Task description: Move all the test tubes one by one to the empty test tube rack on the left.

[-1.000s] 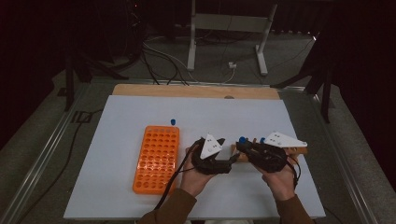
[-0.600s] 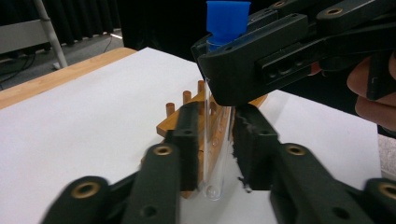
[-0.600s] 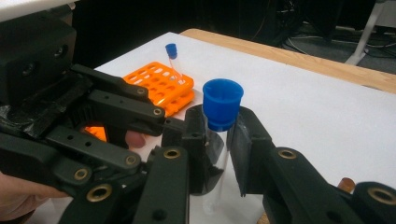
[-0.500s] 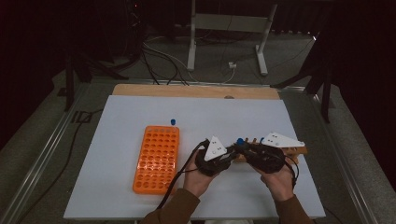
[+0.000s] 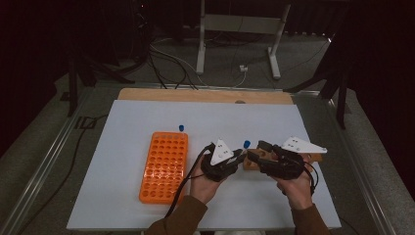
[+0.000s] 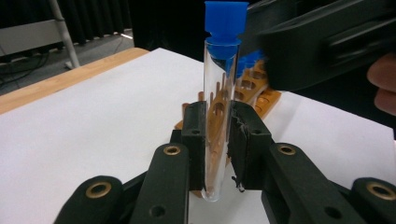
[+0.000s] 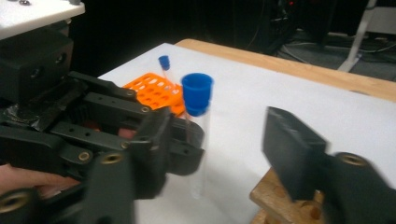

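Pinching a clear test tube (image 6: 217, 116) between its two black jaws, the left gripper (image 6: 217, 140) holds it upright, the blue cap (image 6: 226, 21) standing well above the pads and the rounded bottom poking out just below them. From above, that same left gripper (image 5: 239, 157) sits at the middle of the white table (image 5: 122, 196), with the person's left hand (image 5: 205, 183) wrapped around its body and the tube's blue cap (image 5: 246, 144) showing just past its tips.

Facing it is the right gripper (image 5: 254, 157), held in the right hand (image 5: 296, 188). Its jaws have just been opening and now stand spread, one on either side of the tube (image 7: 201, 140) without pressing on it; in the right gripper view the capped tube stands in the gap, closer to the left-hand jaw.

Directly beyond the left gripper's tips lies a wooden rack (image 6: 261, 93) with round holes, its edge also showing below the right gripper's jaws (image 7: 280, 200). Off to the left gripper's far side sits an orange rack (image 5: 164, 166), with another blue-capped tube (image 5: 181, 128) standing at its far end.
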Action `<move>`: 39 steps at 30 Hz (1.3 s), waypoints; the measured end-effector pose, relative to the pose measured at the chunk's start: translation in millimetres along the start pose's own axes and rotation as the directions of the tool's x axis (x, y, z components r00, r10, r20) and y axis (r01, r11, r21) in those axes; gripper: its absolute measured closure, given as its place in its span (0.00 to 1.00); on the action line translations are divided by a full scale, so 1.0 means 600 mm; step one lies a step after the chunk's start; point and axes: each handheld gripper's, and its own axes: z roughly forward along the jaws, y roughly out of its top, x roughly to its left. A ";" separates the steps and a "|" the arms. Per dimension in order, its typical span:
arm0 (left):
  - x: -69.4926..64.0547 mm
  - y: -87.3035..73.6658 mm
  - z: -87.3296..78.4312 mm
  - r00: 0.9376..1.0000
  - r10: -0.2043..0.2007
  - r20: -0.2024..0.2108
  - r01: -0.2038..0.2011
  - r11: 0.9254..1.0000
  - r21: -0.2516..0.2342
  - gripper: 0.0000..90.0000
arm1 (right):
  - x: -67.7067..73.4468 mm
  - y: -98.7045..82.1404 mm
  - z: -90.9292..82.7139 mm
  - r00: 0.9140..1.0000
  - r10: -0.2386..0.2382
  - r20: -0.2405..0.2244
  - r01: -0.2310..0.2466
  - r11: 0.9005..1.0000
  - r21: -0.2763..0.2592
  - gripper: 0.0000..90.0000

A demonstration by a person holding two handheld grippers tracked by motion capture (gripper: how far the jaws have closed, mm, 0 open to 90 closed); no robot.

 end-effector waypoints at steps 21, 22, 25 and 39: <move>0.055 0.004 -0.047 0.995 -0.035 -0.089 0.031 0.998 -0.050 0.87 | -0.022 0.001 -0.018 0.998 -0.002 0.069 0.004 1.000 -0.026 0.00; 0.058 0.003 -0.049 0.995 -0.036 -0.094 0.031 0.998 -0.052 0.87 | -0.022 0.001 -0.019 0.998 -0.003 0.070 0.005 1.000 -0.026 0.00; 0.068 0.001 -0.057 0.993 -0.040 -0.110 0.034 0.998 -0.054 0.87 | -0.023 0.000 -0.020 0.998 -0.003 0.071 0.004 1.000 -0.027 0.00; 0.129 -0.012 -0.095 0.978 -0.051 -0.201 0.041 0.998 -0.055 0.87 | -0.031 -0.001 -0.026 0.997 0.011 0.082 -0.007 0.999 -0.041 0.00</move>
